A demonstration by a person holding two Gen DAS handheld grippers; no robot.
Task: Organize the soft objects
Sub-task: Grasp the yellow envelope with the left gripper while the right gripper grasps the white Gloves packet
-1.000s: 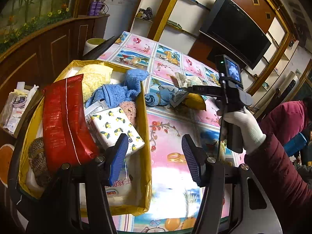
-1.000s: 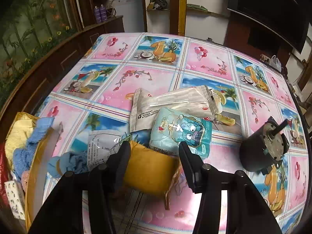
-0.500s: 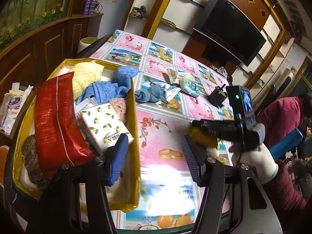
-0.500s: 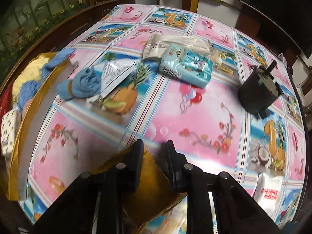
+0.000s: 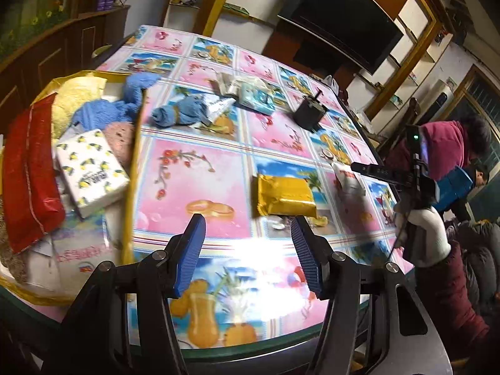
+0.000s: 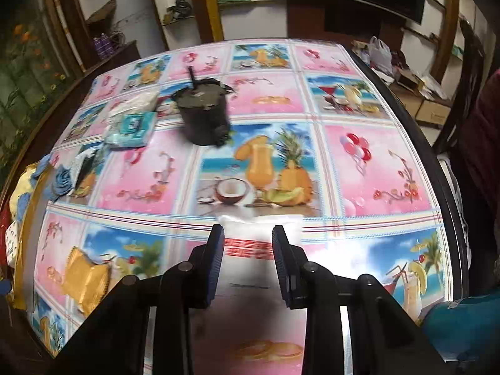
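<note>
A gold packet lies flat on the table just ahead of my open, empty left gripper; it also shows at the lower left of the right wrist view. My right gripper is open with its fingers on either side of a white packet with red print, which also shows in the left wrist view. A yellow box at the left holds a red pouch, a lemon-print tissue pack and cloths.
A blue cloth, a teal packet and a white packet lie at the table's far side. A black motor-like block stands mid-table. A person in maroon sits at the right. The table edge is near.
My right gripper carried the gold packet toward the near side, let it go on the table and swung right over the white packet. My left gripper turned right, away from the box.
</note>
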